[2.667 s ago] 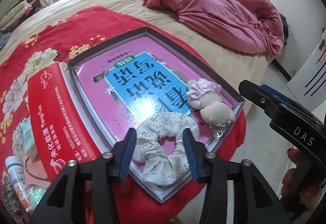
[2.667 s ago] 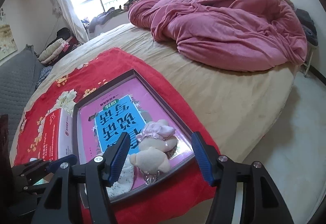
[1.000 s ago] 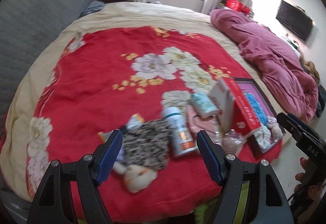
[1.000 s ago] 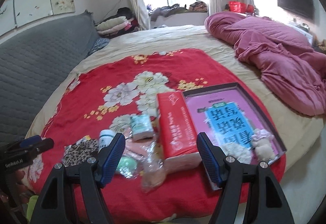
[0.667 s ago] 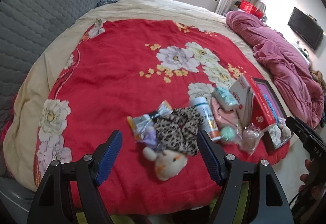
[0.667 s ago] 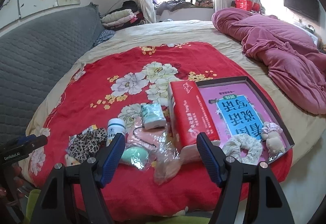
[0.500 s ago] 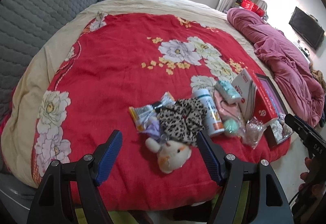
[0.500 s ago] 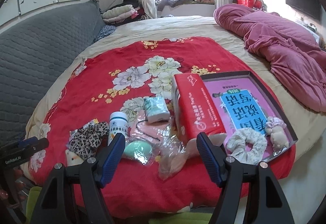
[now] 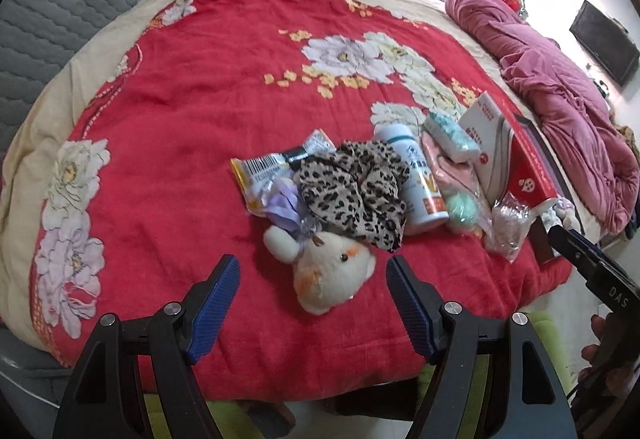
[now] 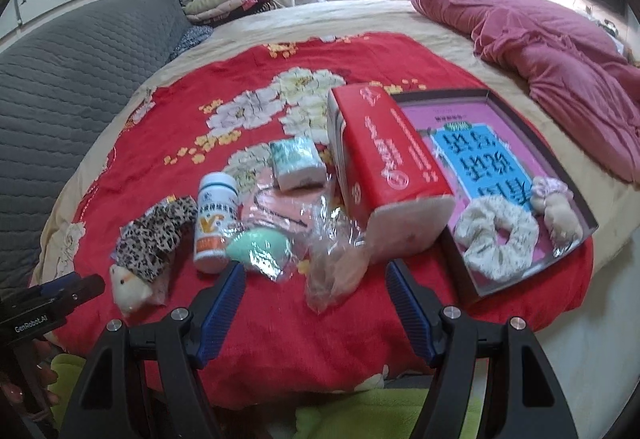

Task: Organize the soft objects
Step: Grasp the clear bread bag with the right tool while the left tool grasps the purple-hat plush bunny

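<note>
Plush toy [image 9: 330, 281] and leopard scrunchie [image 9: 354, 189] lie touching on the bed [image 9: 192, 79]; left gripper [image 9: 310, 303] and right gripper [image 10: 314, 299] jaws open, empty.

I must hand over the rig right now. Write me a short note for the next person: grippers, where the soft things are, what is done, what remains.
Left gripper: jaws open, empty, above the cream plush toy.
Right gripper: jaws open, empty, above a clear plastic bag.
Done: the white floral scrunchie and the small plush with a pink scrunchie lie in the box lid.
Left: the cream plush toy and the leopard scrunchie, which overlaps it, lie on the red blanket among a white bottle and packets.
</note>
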The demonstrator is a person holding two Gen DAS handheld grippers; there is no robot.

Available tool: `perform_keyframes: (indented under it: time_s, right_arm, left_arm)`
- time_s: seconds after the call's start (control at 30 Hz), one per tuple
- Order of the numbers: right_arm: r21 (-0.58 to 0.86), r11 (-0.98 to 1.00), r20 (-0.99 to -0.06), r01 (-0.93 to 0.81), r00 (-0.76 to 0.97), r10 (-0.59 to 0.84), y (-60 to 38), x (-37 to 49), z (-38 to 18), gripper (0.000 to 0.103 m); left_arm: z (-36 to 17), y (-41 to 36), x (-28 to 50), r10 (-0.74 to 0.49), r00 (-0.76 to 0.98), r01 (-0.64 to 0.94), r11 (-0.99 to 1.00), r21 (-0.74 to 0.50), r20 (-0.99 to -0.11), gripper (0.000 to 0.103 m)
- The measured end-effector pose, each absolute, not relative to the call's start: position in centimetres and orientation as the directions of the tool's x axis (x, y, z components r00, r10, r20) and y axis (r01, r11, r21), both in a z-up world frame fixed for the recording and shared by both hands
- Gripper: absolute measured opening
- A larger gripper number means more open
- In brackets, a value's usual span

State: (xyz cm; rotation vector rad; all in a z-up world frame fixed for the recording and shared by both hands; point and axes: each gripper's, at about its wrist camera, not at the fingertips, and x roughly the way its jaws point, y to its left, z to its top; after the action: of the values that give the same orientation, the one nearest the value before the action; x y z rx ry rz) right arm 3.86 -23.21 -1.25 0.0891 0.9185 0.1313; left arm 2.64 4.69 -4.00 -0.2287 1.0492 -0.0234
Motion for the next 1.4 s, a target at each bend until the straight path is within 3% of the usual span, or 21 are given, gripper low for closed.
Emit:
perform_keyframes:
  time_s: [0.9,0.97,1.13,1.27,1.4]
  right_arm:
    - [0.182,0.982,-0.847,0.048,0.514,0.132,-23.7,7.6,-7.1,0.072]
    - [0.186,0.981,-0.845,0.053,0.519,0.133,-23.7,7.8,-7.2,0.069]
    - [0.194,0.98,-0.842,0.054,0.521,0.138,-23.6,8.4,-7.5,0.046]
    - [0.207,0.977,-0.834,0.05,0.53,0.15,-24.0,8.3,-7.6,0.045]
    - [0.216,0.976,-0.825,0.032,0.541,0.165,-24.0,7.9,-7.1,0.045]
  left_arm:
    - [-8.7,5.0,5.1,-0.178,0.435,-0.131,0.957,-0.258,-0.882,0.076]
    - [-8.8,5.1,5.3,-0.186,0.436,-0.131,0.955,-0.266,-0.88,0.076]
    - [-9.3,5.4,5.9,-0.222,0.435,-0.137,0.942,-0.308,-0.873,0.077]
    - [-9.6,5.4,5.9,-0.267,0.436,-0.135,0.925,-0.356,-0.86,0.05]
    - [-9.4,5.3,5.8,-0.276,0.439,-0.128,0.923,-0.363,-0.855,0.046]
